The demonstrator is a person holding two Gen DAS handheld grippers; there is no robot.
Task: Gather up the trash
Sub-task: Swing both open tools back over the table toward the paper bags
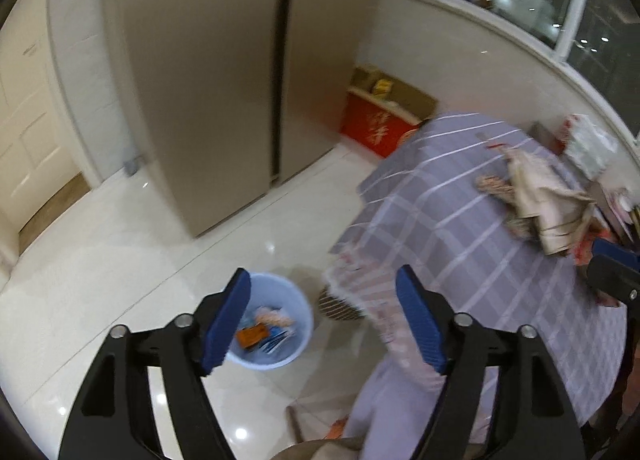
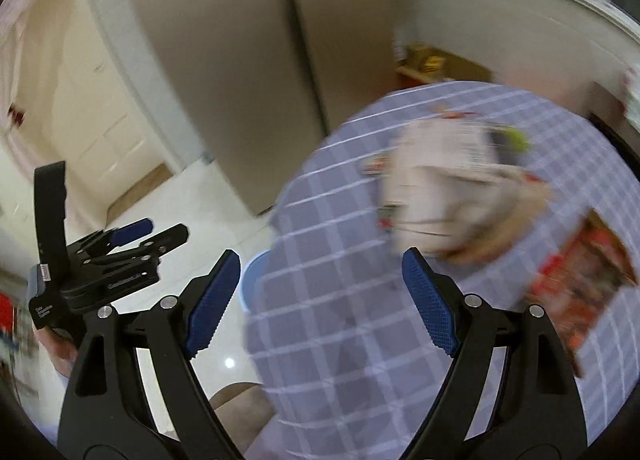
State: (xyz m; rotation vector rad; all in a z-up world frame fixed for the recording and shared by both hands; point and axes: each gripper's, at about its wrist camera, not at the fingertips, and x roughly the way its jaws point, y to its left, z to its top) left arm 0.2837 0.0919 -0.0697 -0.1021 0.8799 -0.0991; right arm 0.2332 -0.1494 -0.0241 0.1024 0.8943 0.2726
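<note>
The left hand-held gripper hangs with its jaws apart and empty above the floor, off the bench's left edge. A blue bin beside that edge holds wrappers. The right hand-held gripper, jaws also apart and empty, is over the checked bench top. Crumpled paper trash lies near its far edge.

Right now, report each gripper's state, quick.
Left gripper: open, nothing between its pads.
Right gripper: open, holding nothing.
</note>
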